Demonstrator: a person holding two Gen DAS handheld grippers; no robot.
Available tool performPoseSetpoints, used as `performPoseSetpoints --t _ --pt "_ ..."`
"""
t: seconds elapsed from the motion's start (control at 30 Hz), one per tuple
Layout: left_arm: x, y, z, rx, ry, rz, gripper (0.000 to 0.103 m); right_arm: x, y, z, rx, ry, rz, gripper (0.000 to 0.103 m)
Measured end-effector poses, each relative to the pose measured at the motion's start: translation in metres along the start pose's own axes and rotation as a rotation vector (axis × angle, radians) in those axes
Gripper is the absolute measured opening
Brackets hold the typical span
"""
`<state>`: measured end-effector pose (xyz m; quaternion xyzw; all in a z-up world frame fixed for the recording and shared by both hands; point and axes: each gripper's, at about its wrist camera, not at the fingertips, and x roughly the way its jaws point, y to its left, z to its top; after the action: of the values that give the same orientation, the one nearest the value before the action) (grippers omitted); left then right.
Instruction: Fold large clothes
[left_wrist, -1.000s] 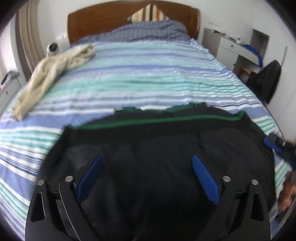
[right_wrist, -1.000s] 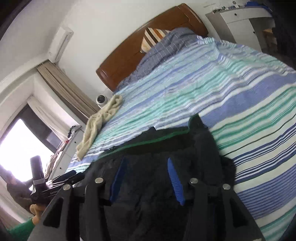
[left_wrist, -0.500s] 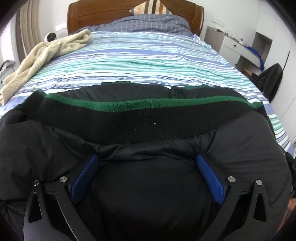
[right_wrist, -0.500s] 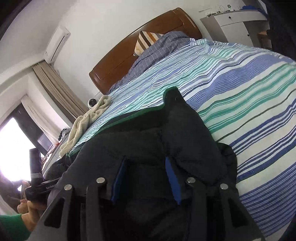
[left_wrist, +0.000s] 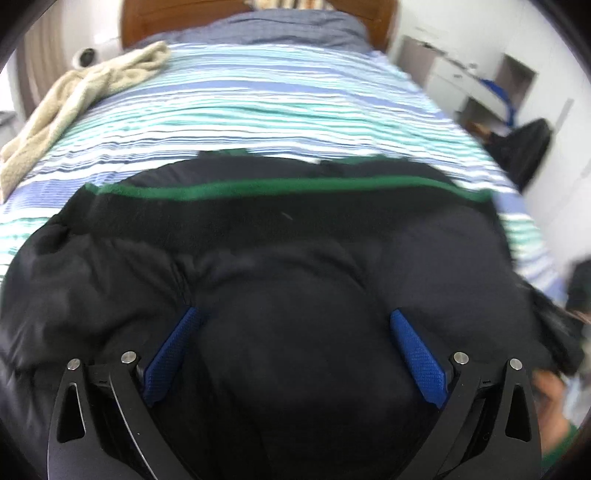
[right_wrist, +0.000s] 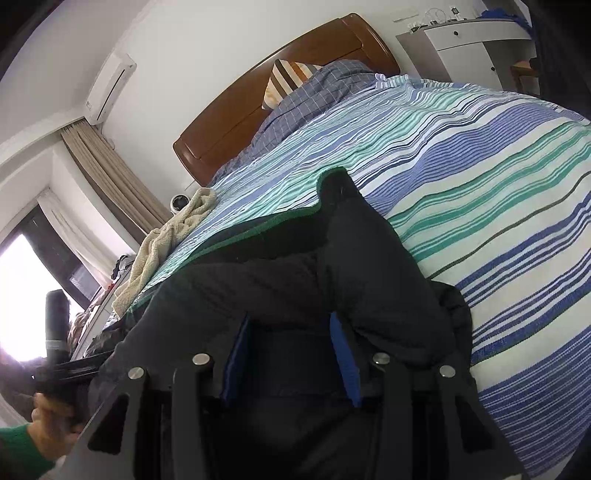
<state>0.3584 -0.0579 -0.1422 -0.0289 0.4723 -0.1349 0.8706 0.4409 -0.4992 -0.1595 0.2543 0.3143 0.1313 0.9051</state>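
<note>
Black jacket (left_wrist: 295, 258) lies at 6 o'clock on bed (left_wrist: 258, 110). Left gripper (left_wrist: 291, 350) jaws wide, straddling padding; right gripper (right_wrist: 290, 354) pinches a thick fold. Mid-fold, imo; next: tug hem flat.

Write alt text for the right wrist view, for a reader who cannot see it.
The right gripper has a fold of a black padded jacket with a green-edged hem between its blue pads, on a bed with a blue, green and white striped cover. A beige towel lies at the bed's far edge, below a wooden headboard.
</note>
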Motion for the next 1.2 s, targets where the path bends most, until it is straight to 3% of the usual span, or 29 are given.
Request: performPoseSetpoints --t 0.13,0.37,0.5,0.6,0.7,0.83,0.93,1.03,1.2 --pt "0.001 -0.005 -0.019 0.091 -0.01 0.007 0.102 -0.001 -0.001 0.0 0.007 -0.005 0.011 0.043" --pt "0.019 0.002 -0.02 0.084 -0.007 -0.007 0.102 -0.002 -0.002 -0.001 0.002 -0.003 0.004 0.043" --pt "-0.006 -0.01 -0.022 0.128 0.04 0.011 0.102 -0.003 -0.001 -0.001 -0.001 -0.003 -0.001 0.043" --pt "-0.019 -0.014 -0.043 0.204 -0.012 0.006 0.102 -0.003 -0.003 -0.001 0.004 -0.007 0.008 0.043" --pt "-0.007 -0.004 -0.051 0.165 -0.044 -0.019 0.102 -0.003 -0.003 -0.001 0.002 -0.008 0.008 0.043" --pt "-0.002 -0.007 -0.048 0.178 -0.029 0.006 0.102 -0.003 -0.004 -0.001 0.002 -0.006 0.006 0.043" --pt "-0.016 -0.014 -0.048 0.193 -0.006 0.022 0.101 -0.003 -0.004 0.0 0.002 -0.007 0.007 0.043" --pt "-0.037 -0.02 -0.067 0.216 -0.028 -0.011 0.101 -0.003 -0.005 0.0 0.005 -0.008 0.011 0.043" --pt "-0.018 -0.02 -0.079 0.233 -0.054 0.006 0.102 -0.003 -0.006 0.0 0.006 -0.011 0.017 0.043"
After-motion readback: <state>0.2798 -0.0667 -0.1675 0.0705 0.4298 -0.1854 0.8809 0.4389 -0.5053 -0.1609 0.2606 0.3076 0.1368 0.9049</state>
